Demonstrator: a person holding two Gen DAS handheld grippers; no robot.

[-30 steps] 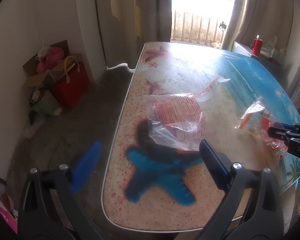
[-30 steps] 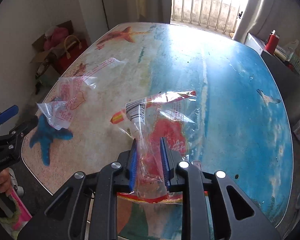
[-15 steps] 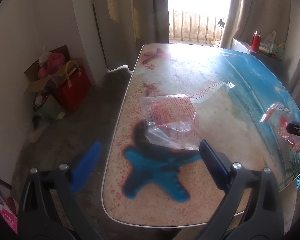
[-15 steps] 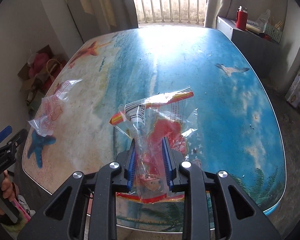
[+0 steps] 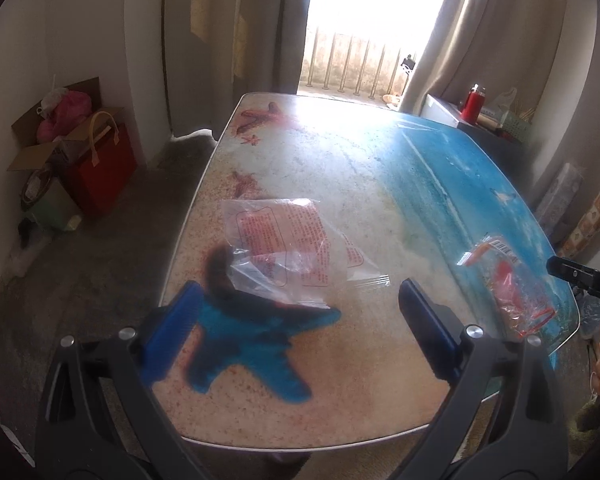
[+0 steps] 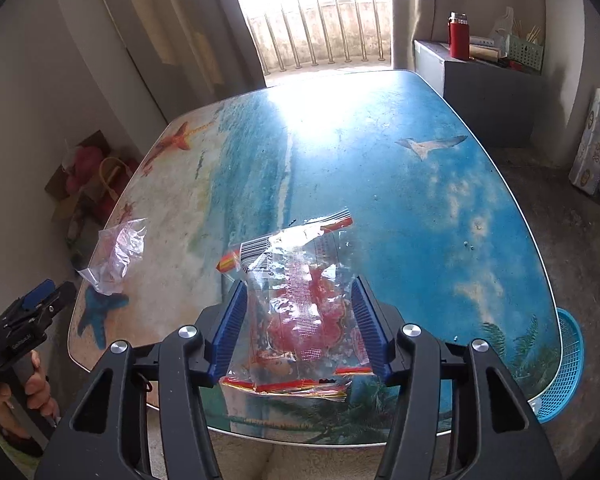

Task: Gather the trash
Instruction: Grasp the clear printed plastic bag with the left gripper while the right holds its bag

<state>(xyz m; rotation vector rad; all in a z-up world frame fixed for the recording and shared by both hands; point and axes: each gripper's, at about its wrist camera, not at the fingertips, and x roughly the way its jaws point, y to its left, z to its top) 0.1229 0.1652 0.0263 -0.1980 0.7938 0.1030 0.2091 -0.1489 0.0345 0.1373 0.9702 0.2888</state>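
A clear plastic bag with red print point(image 5: 288, 244) lies crumpled on the beach-print table point(image 5: 380, 184), beyond my open, empty left gripper point(image 5: 300, 320); it also shows in the right wrist view point(image 6: 116, 256). A clear wrapper with red and yellow print point(image 6: 304, 312) lies on the table near its front edge, between the open jaws of my right gripper point(image 6: 300, 324). The jaws stand apart on either side of it. That wrapper also shows in the left wrist view point(image 5: 508, 284), with the right gripper's tip point(image 5: 580, 276) beside it.
A blue mesh basket point(image 6: 564, 364) sits on the floor past the table's right corner. A red bag and cardboard boxes point(image 5: 80, 160) stand by the left wall. A grey cabinet with a red flask point(image 6: 460, 36) is at the back right.
My right gripper has opened and let go of the red and yellow wrapper, which now lies on the table. My left gripper moved closer over the table's near left corner.
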